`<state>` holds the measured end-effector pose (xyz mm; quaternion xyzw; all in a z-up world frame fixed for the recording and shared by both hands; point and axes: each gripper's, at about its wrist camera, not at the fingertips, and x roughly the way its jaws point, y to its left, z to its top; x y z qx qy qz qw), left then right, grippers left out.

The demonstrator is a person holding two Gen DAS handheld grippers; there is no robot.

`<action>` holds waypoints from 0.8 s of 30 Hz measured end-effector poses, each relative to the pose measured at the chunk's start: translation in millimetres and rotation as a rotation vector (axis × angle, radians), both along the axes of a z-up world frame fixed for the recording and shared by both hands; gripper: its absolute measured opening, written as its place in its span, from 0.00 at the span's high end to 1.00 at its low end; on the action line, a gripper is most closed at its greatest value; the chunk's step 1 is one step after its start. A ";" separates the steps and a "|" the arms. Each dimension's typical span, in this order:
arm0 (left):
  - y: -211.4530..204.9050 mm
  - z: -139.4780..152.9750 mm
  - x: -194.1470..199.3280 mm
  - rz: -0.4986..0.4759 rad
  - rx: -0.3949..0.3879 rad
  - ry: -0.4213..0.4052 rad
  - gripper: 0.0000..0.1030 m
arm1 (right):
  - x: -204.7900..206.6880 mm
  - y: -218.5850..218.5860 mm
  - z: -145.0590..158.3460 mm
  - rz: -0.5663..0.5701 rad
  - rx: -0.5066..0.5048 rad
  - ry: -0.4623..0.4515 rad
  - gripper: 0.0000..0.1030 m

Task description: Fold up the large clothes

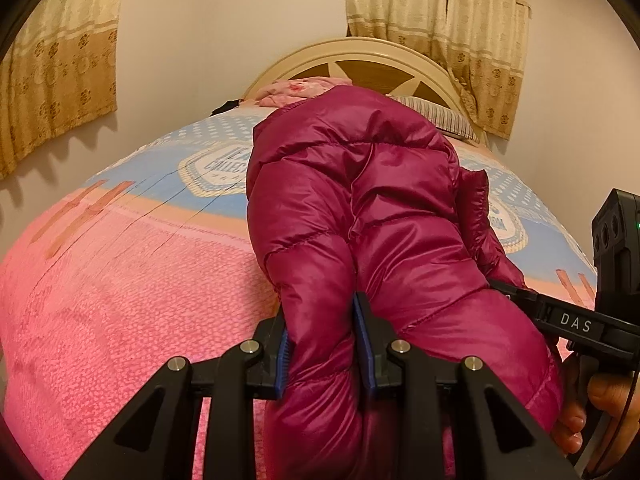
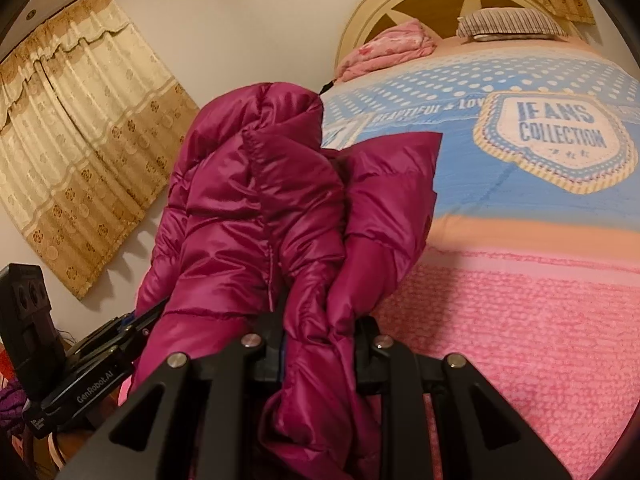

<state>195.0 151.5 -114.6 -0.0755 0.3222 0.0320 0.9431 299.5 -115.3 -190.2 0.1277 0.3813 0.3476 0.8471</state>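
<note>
Clearly the jacket is a shiny magenta puffer, quilted in fat stitched bands, bunched and creased into a tall mound. It is lifted over the pink foot end of the bed, its far end reaching toward the blue middle. On its left side the left gripper pinches a thick fold of the hem between blue pads. On its right side the right gripper clamps another gathered fold, with loose fabric spilling down below its jaws.
</note>
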 end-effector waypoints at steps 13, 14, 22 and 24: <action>25.1 -11.6 -5.6 0.056 -0.025 0.014 0.72 | 4.1 31.6 -9.6 0.050 -0.020 0.024 0.76; 26.8 -12.6 -5.9 0.057 -0.027 0.016 0.72 | 4.3 33.3 -9.8 0.054 -0.020 0.025 0.76; 37.8 -29.5 -7.9 0.067 -0.049 0.052 0.72 | 7.0 44.1 -18.6 0.075 -0.045 0.048 0.76; 39.6 -32.8 -7.7 0.067 -0.054 0.059 0.72 | 7.4 44.8 -22.6 0.077 -0.049 0.055 0.76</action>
